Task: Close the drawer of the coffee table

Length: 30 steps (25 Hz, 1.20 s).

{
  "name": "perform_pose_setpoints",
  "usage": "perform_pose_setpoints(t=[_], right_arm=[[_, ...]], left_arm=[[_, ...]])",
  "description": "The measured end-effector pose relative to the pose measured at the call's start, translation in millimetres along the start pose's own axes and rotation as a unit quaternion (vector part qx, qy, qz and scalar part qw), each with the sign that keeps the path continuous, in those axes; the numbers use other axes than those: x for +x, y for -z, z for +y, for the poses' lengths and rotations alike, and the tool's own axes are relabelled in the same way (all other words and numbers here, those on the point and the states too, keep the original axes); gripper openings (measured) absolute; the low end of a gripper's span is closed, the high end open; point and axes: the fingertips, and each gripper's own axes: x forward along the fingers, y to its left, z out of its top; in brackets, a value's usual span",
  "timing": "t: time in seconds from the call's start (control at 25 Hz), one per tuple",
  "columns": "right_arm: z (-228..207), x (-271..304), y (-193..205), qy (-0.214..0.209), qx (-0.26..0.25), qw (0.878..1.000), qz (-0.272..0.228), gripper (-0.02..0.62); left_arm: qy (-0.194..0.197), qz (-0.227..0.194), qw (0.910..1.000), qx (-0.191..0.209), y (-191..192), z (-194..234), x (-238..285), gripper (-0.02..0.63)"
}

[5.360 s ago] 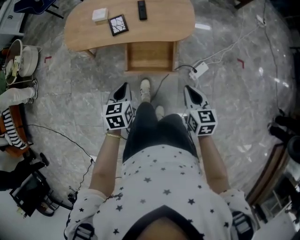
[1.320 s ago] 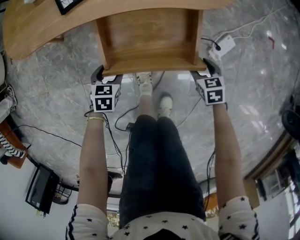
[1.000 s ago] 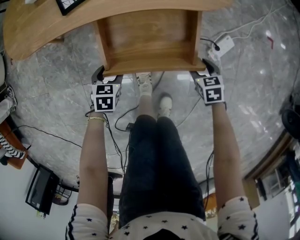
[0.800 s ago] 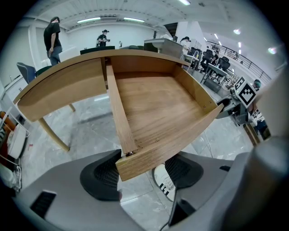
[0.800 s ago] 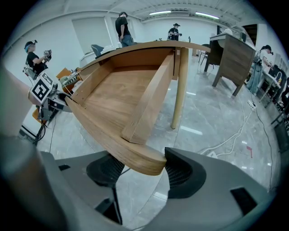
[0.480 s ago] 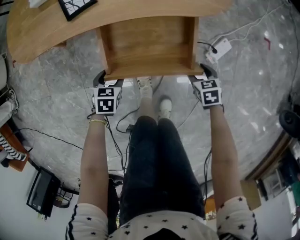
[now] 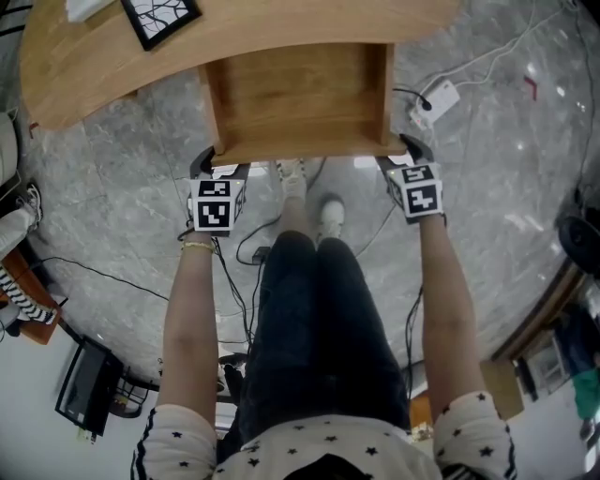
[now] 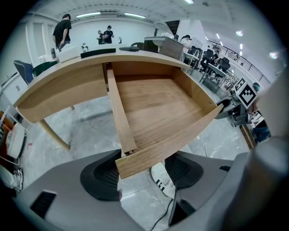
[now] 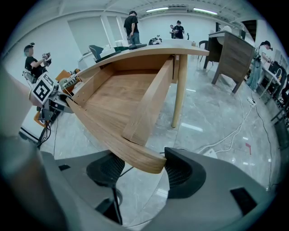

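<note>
The wooden drawer (image 7: 298, 94) stands pulled out from under the curved coffee table (image 7: 234, 28), and it is empty inside. My left gripper (image 7: 217, 167) sits at the left end of the drawer front (image 7: 300, 148), and my right gripper (image 7: 405, 150) at its right end. In the left gripper view the front's left corner (image 8: 135, 162) lies across the open jaws of the left gripper (image 8: 142, 169). In the right gripper view the rounded right corner (image 9: 149, 162) rests between the spread pads of the right gripper (image 9: 144, 169). Neither gripper is clamped on the wood.
A white power strip (image 7: 433, 97) with cables lies on the marble floor right of the drawer. A framed picture (image 7: 161, 17) and a white box (image 7: 89, 7) sit on the tabletop. The person's shoes (image 7: 292, 173) stand just below the drawer front. Cables run by the left arm.
Both grippers came up from beside the legs to the drawer front's corners. Over the last second the drawer has slid a little under the table, with both grippers following it.
</note>
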Motion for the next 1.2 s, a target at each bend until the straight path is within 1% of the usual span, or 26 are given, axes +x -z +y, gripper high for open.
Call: perform_pose_setpoints(t=[0.52,1.2], right_arm=[[-5.4,-16.5,-11.9,-0.010,-0.004,1.000,0.009,0.281],[-13.5,-19.5,-16.8,-0.012,-0.011,1.000,0.020,0.281]], left_arm=[[0.008,0.002,0.9999,-0.007,-10.4,-4.4,-18.4,0.296],[0.017,0.003,0.9998,-0.013,-15.3,-10.9,-19.8,0.296]])
